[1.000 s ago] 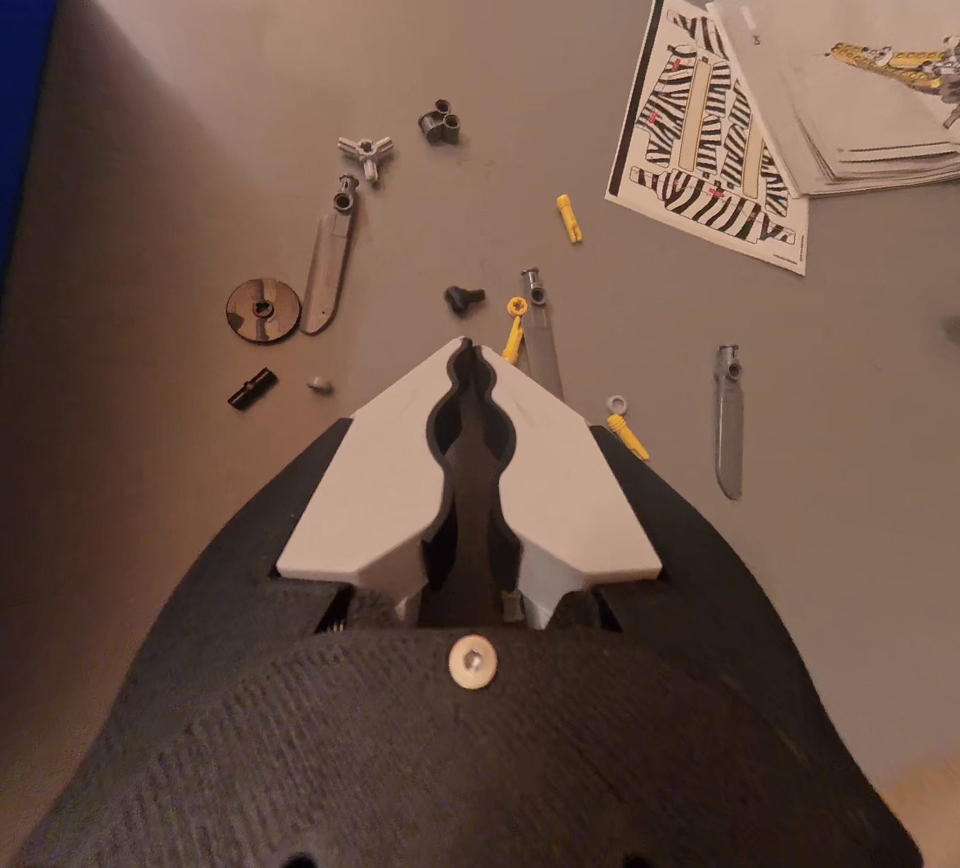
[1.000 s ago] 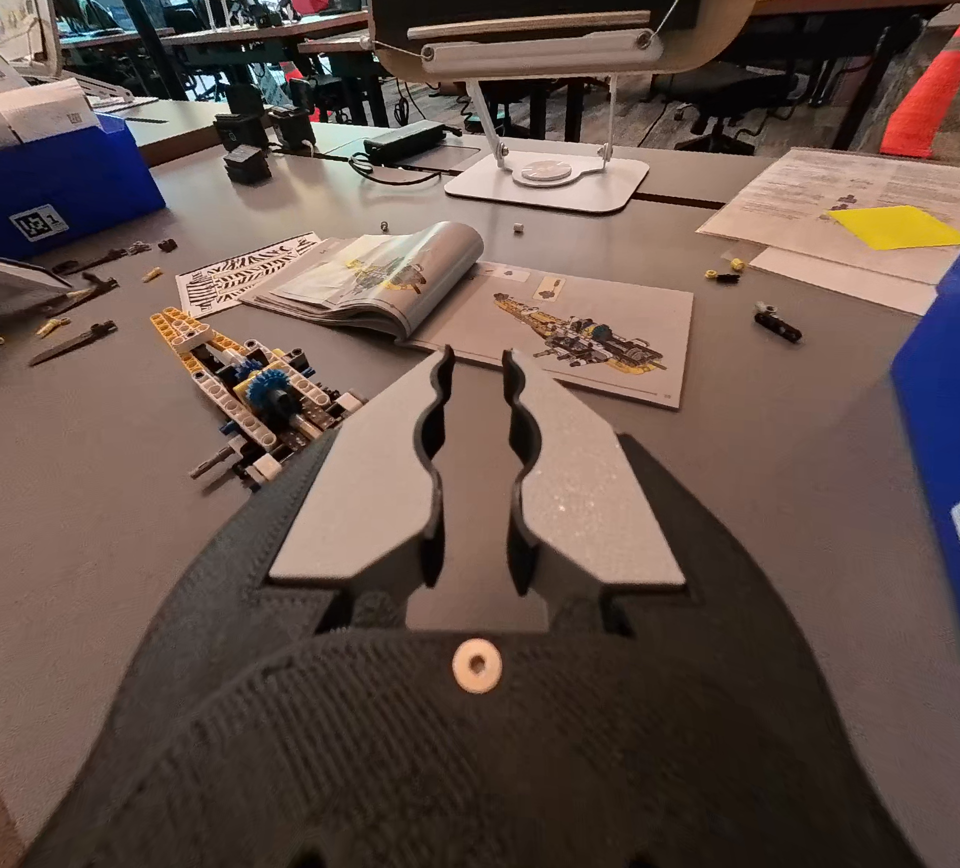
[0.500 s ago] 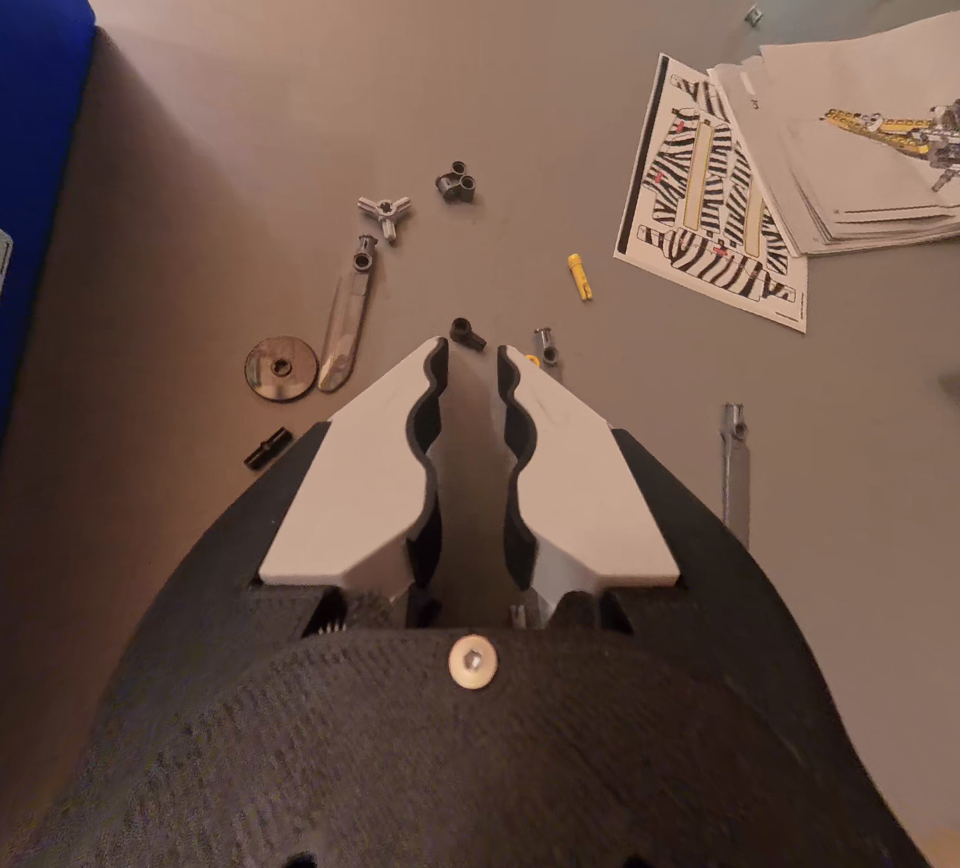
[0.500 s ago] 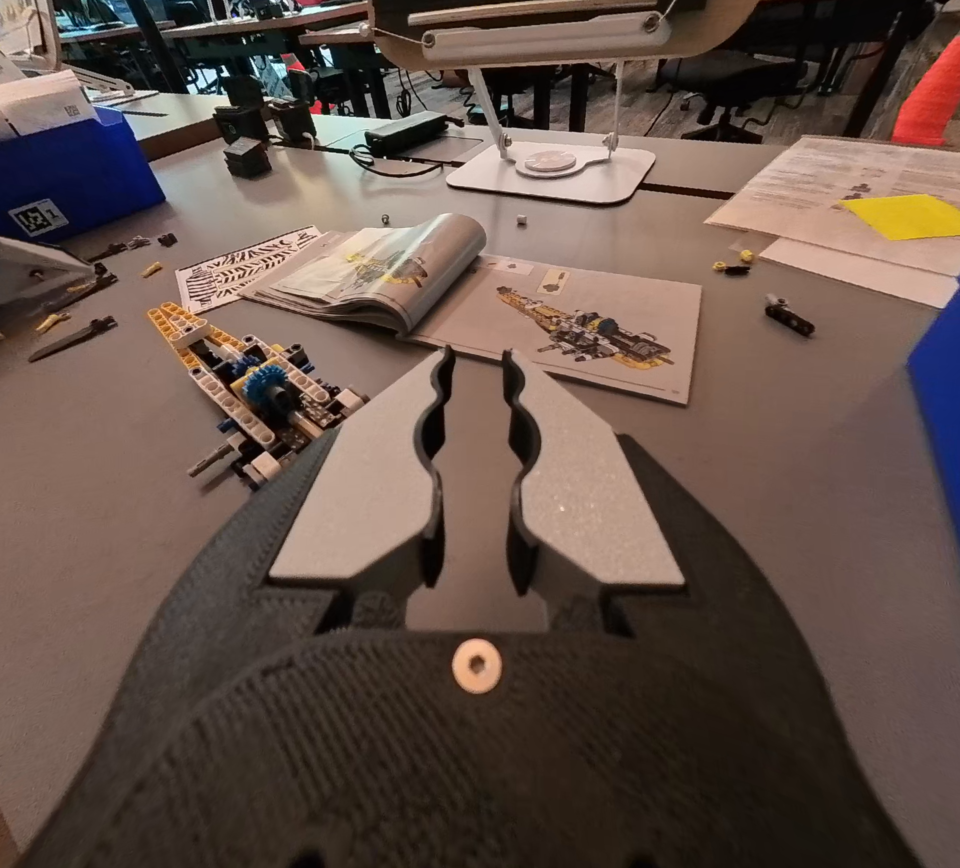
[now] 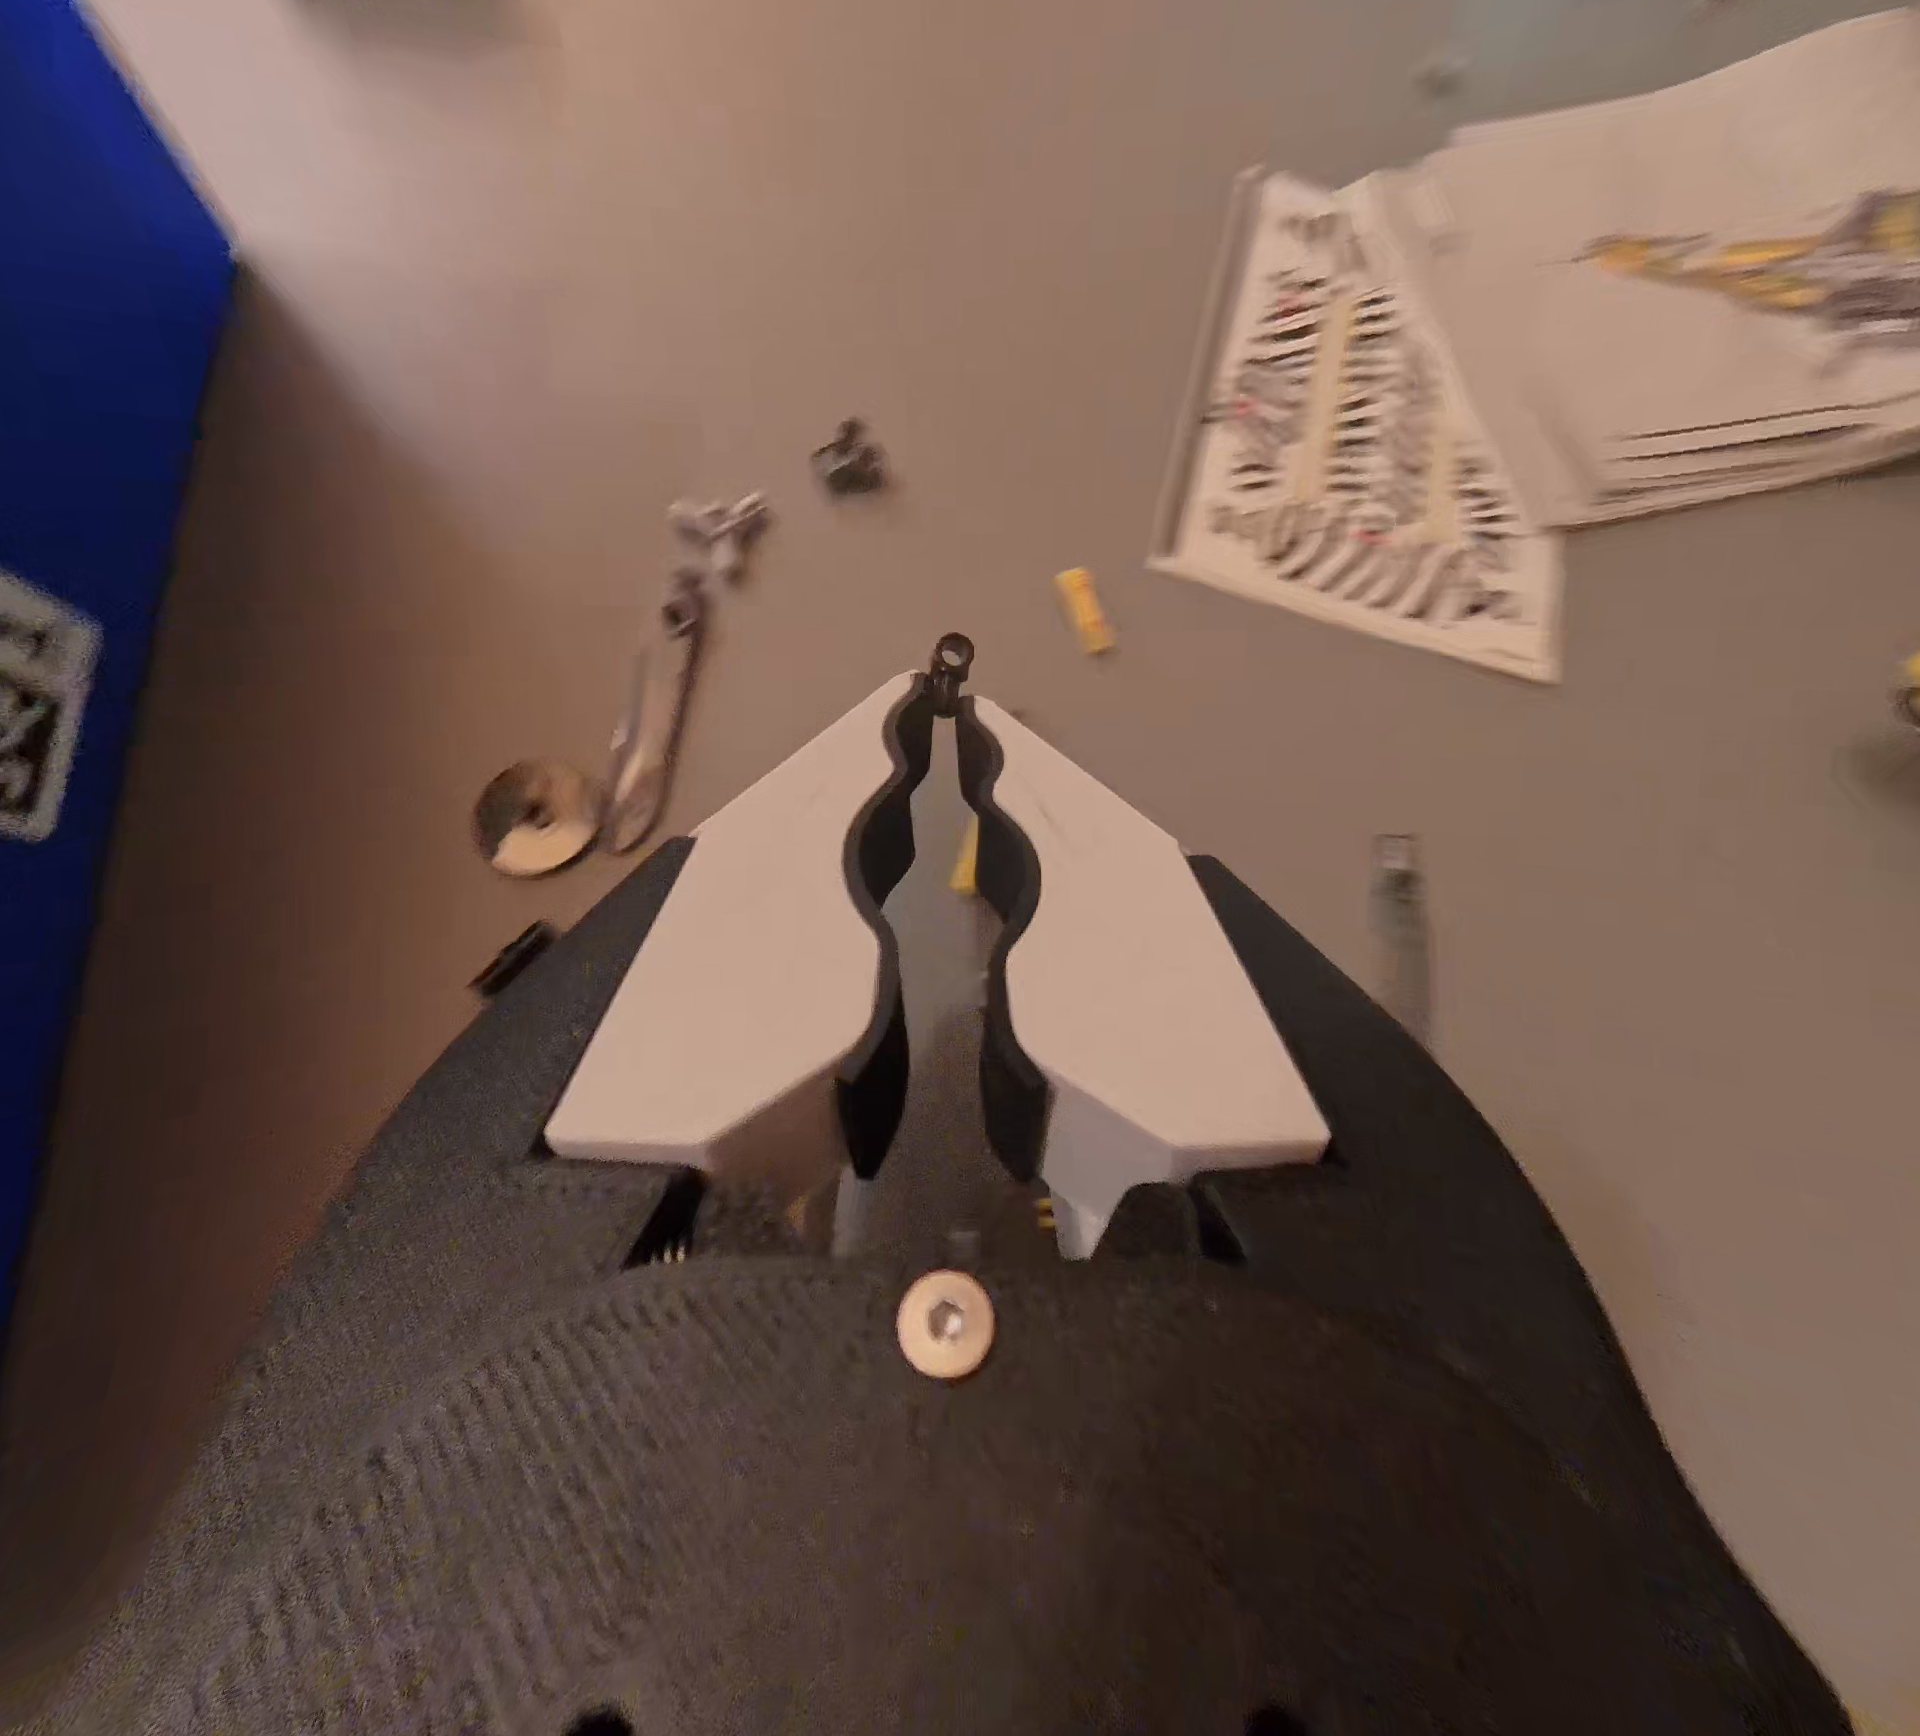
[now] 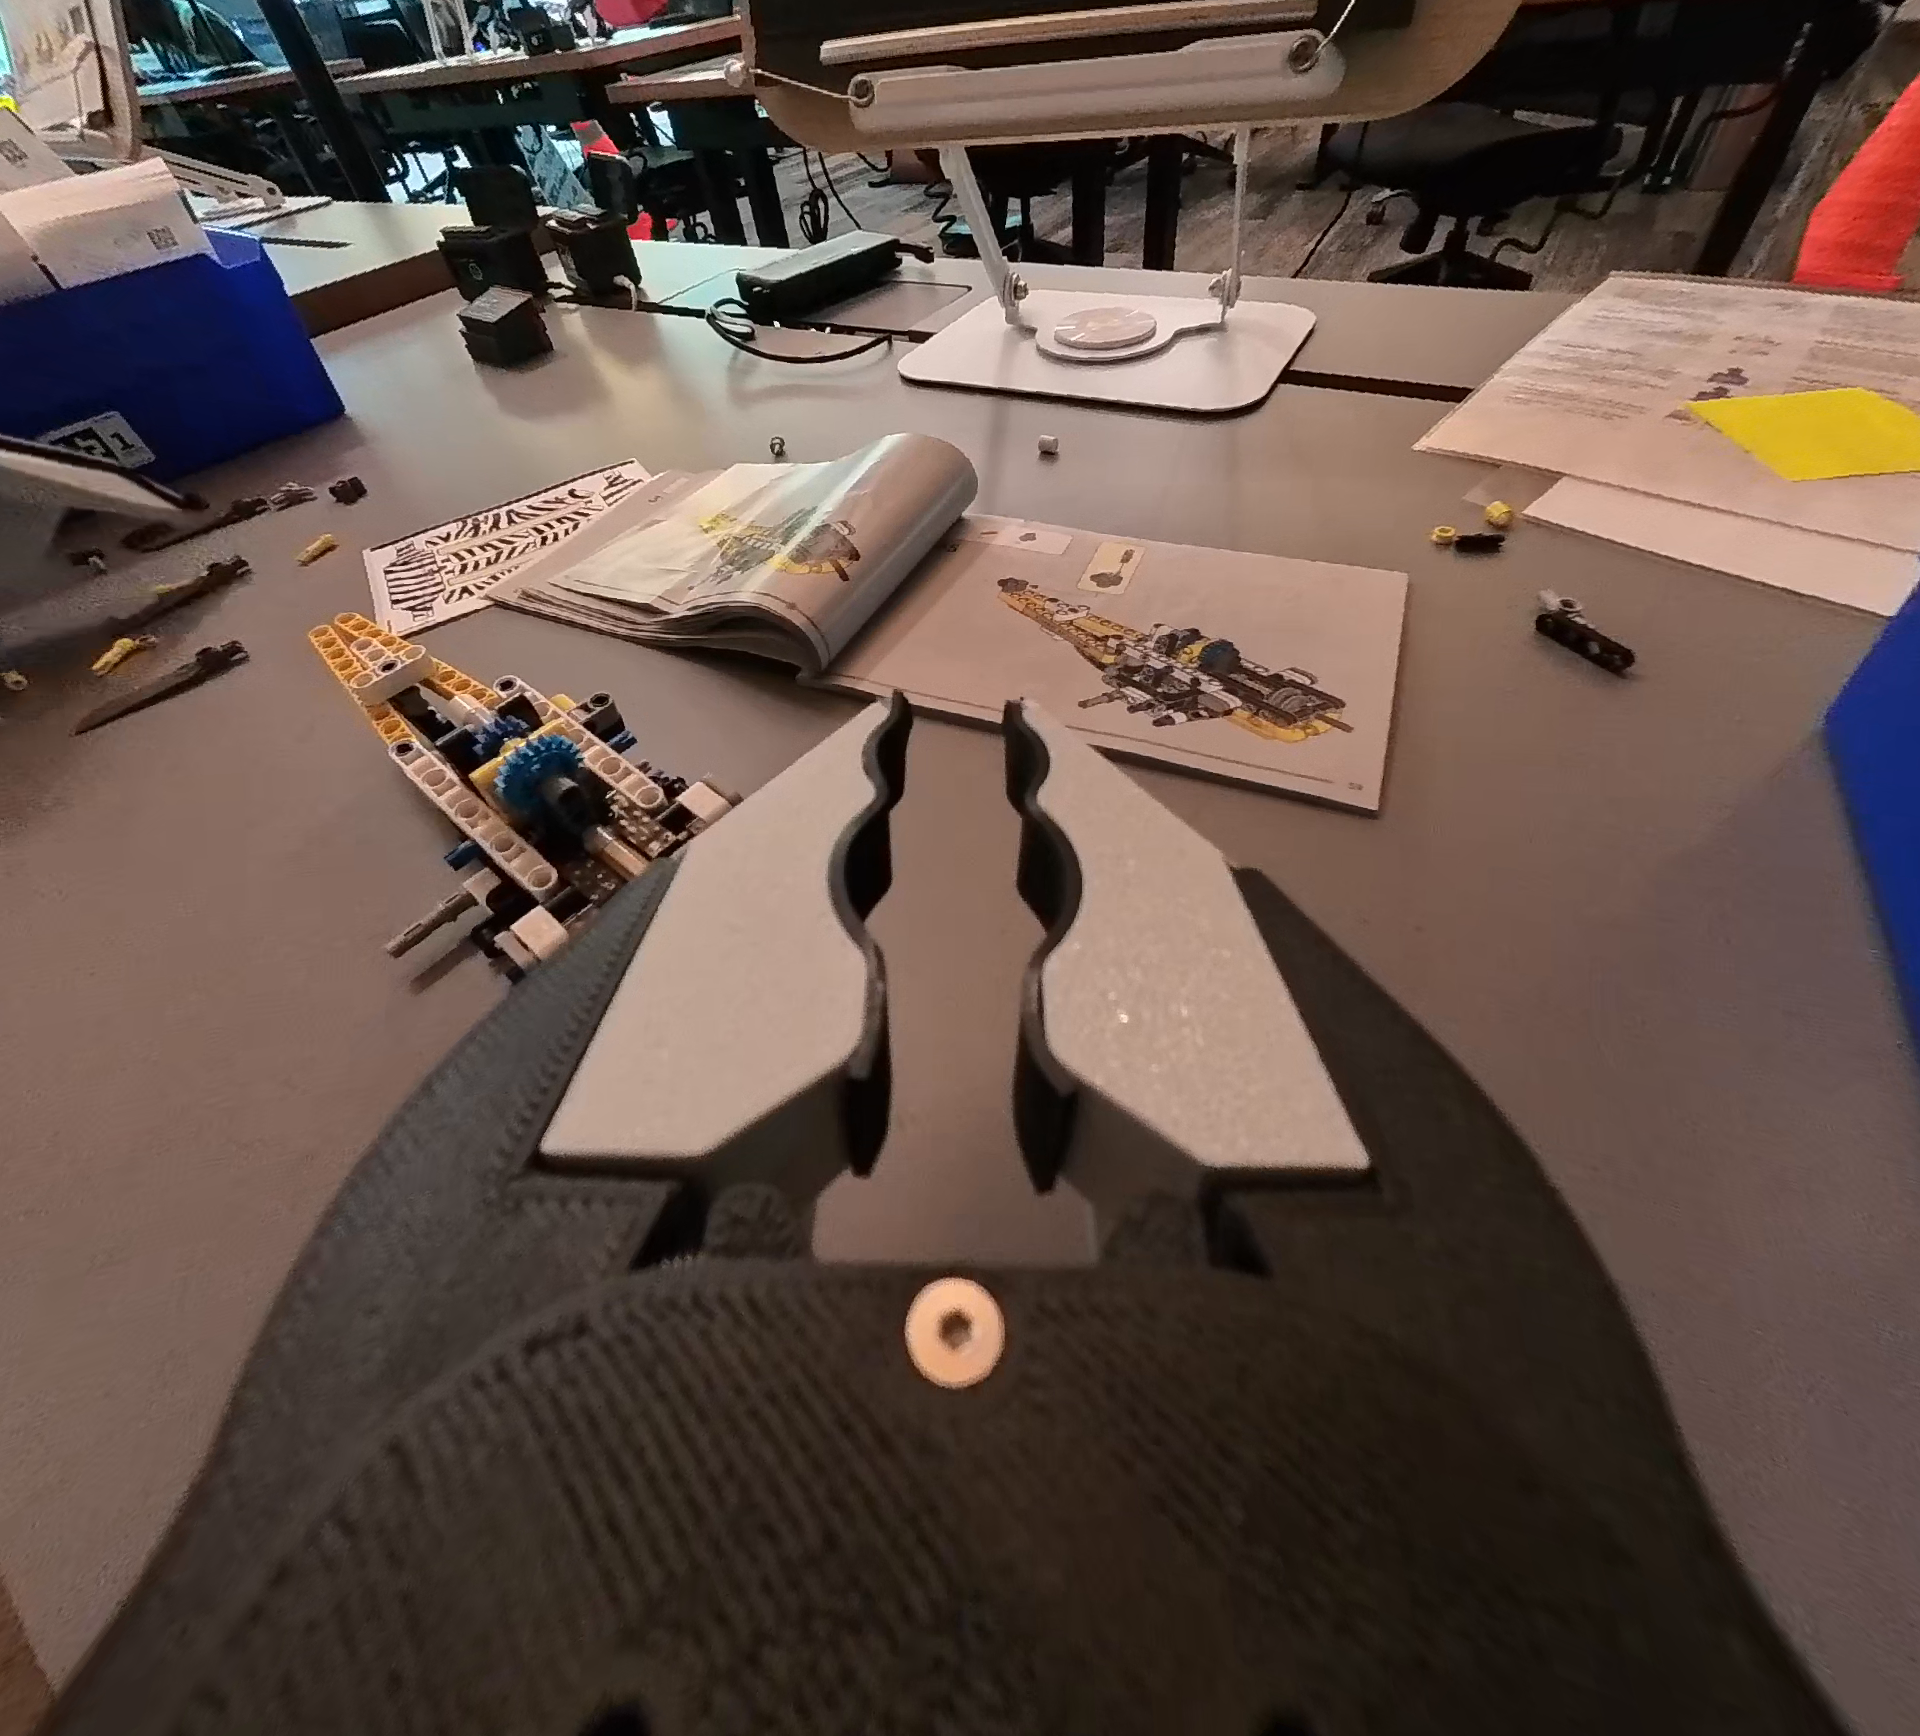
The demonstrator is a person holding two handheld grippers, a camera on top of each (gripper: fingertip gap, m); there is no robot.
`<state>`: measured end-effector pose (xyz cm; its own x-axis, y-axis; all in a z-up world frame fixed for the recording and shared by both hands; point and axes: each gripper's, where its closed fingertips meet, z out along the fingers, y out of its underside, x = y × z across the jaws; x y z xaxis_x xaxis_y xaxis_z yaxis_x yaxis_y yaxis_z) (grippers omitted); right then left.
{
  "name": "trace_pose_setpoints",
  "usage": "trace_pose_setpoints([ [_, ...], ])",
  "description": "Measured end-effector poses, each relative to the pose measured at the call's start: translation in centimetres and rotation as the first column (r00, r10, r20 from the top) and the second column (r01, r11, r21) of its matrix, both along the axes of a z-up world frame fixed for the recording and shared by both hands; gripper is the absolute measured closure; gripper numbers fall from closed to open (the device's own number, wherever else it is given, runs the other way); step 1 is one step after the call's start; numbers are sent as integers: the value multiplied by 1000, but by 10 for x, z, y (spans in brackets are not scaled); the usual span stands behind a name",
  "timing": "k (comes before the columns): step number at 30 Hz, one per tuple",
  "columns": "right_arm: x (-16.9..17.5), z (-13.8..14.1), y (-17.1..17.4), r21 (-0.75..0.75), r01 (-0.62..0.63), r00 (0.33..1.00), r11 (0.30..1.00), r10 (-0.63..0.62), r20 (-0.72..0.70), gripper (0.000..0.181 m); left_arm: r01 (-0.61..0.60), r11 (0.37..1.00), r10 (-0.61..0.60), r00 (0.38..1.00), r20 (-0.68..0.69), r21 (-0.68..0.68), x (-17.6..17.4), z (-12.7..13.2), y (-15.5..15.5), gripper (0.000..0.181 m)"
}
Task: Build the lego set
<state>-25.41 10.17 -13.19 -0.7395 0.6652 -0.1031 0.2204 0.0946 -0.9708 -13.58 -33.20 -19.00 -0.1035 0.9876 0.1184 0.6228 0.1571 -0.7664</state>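
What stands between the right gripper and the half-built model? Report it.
Nothing visible does. The right gripper hangs open over bare table, and the half-built model lies just left of its fingers, uncovered. The open instruction booklet lies farther back, off that path.

Motion blur smears the sticker sheet (image 5: 1361, 481); the blue box (image 5: 94, 398) is cut off at the left edge.
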Motion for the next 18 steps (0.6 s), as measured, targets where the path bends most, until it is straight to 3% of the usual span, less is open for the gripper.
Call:
trace_pose_setpoints([
  [4, 0, -1, -1, -6, -6, 1000, 1000, 6, 9, 164, 177, 983, -181, 980, -80, -46, -3, 29, 54, 179],
  [6, 1, -2, -3, -6, -13, 1000, 1000, 13, 12, 164, 351, 934, -357, 926, -125, -67, -1, 43, 102, 179],
  [8, 3, -1, -5, -1, -19, 1000, 1000, 19, 7, 165, 557, 826, -564, 813, -145, -89, 9, 50, 161, 179],
  [10, 4, -1, -7, 5, -27, 1000, 1000, 27, 4, 165, 743, 662, -749, 651, -124, -100, 28, 46, 221, 179],
  [13, 6, 0, -9, 15, -42, 999, 999, 42, -3, 165, 880, 470, -882, 466, -65, -68, 49, 24, 289, 179],
  [18, 9, 8, -8, 10, -47, 999, 999, 47, -25, 165, 942, 335, -942, 335, 15, -1, 53, -13, 342, 179],
])
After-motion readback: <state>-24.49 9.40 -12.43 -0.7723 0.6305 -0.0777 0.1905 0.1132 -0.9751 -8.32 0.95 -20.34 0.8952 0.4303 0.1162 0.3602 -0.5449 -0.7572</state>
